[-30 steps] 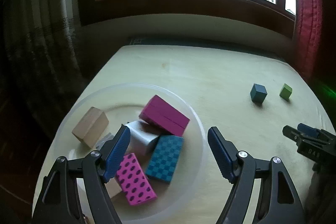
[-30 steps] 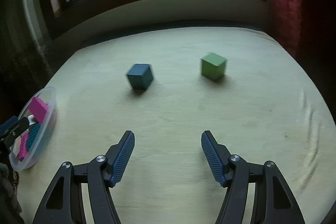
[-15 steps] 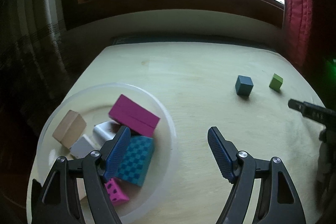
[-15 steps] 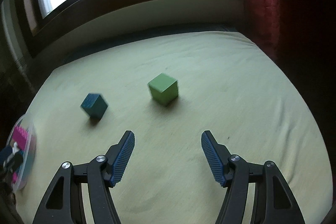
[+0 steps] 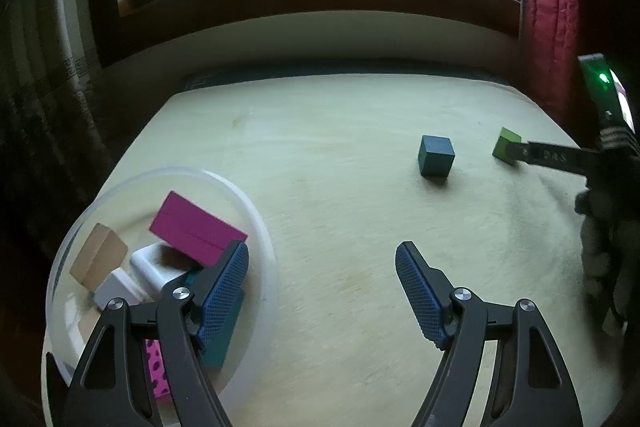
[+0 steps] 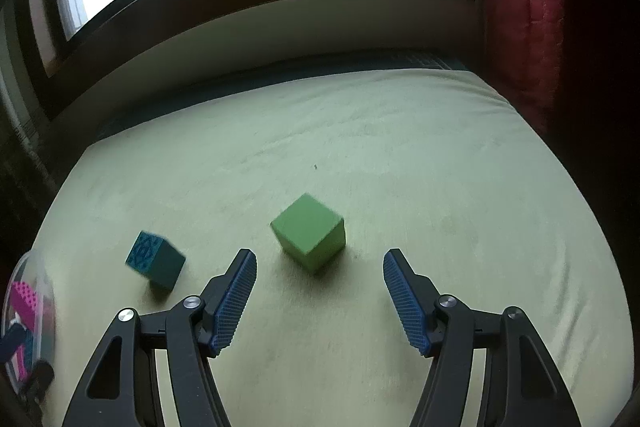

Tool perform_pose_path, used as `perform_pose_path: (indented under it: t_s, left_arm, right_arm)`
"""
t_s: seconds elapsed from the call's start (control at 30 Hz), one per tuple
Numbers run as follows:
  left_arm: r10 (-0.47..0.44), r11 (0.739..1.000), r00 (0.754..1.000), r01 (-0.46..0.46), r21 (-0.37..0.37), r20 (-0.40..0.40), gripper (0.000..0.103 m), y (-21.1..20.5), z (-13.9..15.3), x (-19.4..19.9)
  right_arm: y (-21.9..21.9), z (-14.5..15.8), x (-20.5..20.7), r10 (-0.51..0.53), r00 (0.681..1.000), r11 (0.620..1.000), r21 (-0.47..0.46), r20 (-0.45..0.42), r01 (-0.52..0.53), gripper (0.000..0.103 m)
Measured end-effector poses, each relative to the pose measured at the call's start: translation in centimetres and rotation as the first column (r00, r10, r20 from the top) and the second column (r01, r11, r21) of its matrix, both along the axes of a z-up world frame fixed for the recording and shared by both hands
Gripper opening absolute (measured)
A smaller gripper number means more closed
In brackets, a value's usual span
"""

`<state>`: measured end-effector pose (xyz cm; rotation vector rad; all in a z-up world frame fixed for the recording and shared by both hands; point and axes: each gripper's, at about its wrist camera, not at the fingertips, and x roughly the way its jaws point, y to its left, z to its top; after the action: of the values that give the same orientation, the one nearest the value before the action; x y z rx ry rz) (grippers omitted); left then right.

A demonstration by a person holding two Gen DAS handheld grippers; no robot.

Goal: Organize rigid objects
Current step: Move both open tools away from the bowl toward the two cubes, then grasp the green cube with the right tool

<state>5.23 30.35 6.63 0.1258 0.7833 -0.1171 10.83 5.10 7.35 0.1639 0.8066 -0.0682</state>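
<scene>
Blocks sit in the clear bowl (image 5: pixel 256 211) at 8 o'clock, under the left gripper (image 5: pixel 322 291), which is wide open and empty. At 12 o'clock from the right gripper (image 6: pixel 319 297), also wide open, sits the green cube (image 6: pixel 310 233), the teal cube (image 6: pixel 156 263) at 10 o'clock.

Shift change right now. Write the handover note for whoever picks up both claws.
Left claw: open, empty, over the near edge of the clear bowl.
Right claw: open, empty, lined up on the green cube, not touching.
Done: magenta, tan, white and patterned blocks lie in the bowl.
Left: green cube and teal cube, both loose on the table, go in the bowl.
</scene>
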Motion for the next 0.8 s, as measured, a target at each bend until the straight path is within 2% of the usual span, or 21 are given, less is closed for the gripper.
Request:
perform_pose_path:
  t_s: [0.43, 0.67, 0.8]
  left_arm:
    - [-0.039, 0.999, 0.999, 0.039, -0.010, -0.028, 0.077, -1.9, -1.2, 1.8]
    - [-0.055, 0.998, 0.997, 0.053, -0.040, -0.061, 0.077, -2.9, -1.7, 3.0]
    - [-0.062, 0.998, 0.996, 0.060, -0.037, -0.064, 0.077, -3.4, -1.6, 3.1]
  right_arm:
    - [-0.1, -1.2, 2.4, 0.009, 1.000, 1.000, 0.012, -0.022, -0.009, 0.062]
    - [0.2, -1.3, 2.6, 0.031, 0.999, 0.999, -0.009, -0.019, -0.031, 0.044]
    - [0.2, -1.2, 2.1, 0.047, 0.999, 0.999, -0.019, -0.023, -0.047, 0.043]
